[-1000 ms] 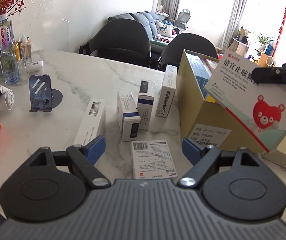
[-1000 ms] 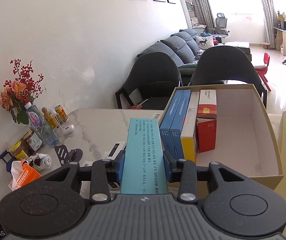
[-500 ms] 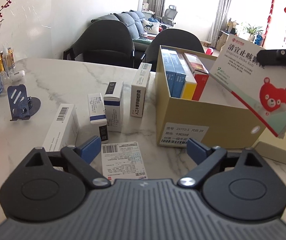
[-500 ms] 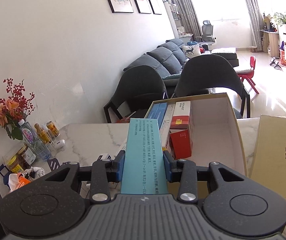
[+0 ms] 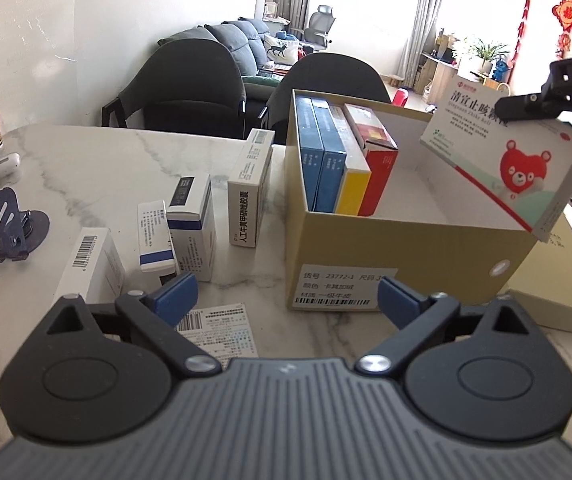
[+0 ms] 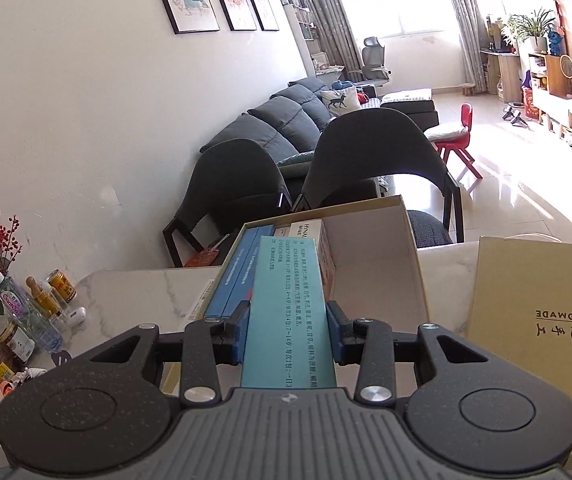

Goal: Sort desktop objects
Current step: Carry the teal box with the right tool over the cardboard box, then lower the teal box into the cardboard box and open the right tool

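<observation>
Medicine box with the red bear (image 5: 504, 160) sits clamped in my right gripper (image 6: 290, 330), my two blue pads pressing its long sides, and it hangs tilted in the air over the right end of the cardboard box (image 5: 414, 256), not touching it. From my right wrist I see only its teal side panel with printed text (image 6: 290, 312). Inside the cardboard box, against its left wall, two blue boxes (image 5: 320, 160), a yellow-edged one (image 5: 353, 190) and a red one (image 5: 380, 160) stand on edge side by side. My left gripper (image 5: 288, 298) is spread wide with nothing between its pads, low over the marble table (image 5: 97, 160) just in front of the cardboard box. Left of the cardboard box, several white medicine boxes (image 5: 245, 192) stand upright on the marble, and one lies flat, barcode up (image 5: 217, 330), under my left pad. Right of the cardboard box lies its tan lid (image 6: 542, 320)
</observation>
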Available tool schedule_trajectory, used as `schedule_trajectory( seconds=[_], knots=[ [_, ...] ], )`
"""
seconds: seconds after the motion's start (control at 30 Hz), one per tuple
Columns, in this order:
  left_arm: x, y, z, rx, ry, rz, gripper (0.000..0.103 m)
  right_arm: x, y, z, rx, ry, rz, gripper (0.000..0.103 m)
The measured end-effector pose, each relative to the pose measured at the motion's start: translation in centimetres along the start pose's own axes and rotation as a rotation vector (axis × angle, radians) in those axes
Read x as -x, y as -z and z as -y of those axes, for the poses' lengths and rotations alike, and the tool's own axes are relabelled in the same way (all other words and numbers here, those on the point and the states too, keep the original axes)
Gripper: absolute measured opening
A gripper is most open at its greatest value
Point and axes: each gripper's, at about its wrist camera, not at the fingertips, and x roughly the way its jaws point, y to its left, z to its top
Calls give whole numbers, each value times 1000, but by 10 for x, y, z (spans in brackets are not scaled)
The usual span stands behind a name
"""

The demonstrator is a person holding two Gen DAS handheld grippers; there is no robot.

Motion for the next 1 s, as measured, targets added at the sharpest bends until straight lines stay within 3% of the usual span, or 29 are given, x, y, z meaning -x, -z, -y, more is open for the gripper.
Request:
schedule_trajectory(
  seconds=[0.37, 0.6, 0.8, 1.0],
  knots=[
    [-18, -2, -6, 9, 22, -30, 99, -87, -27, 23, -3, 149, -84, 41],
    [-28, -5, -8, 7, 28, -41, 99, -158, -31, 35, -12, 219, -196, 41],
    [-33, -4, -8, -4, 27, -42, 99, -184, -20, 30, 25, 218, -264, 42],
    [-36, -3, -9, -5, 34, -50, 99, -184, -21, 30, 37, 193, -319, 45]
  ],
)
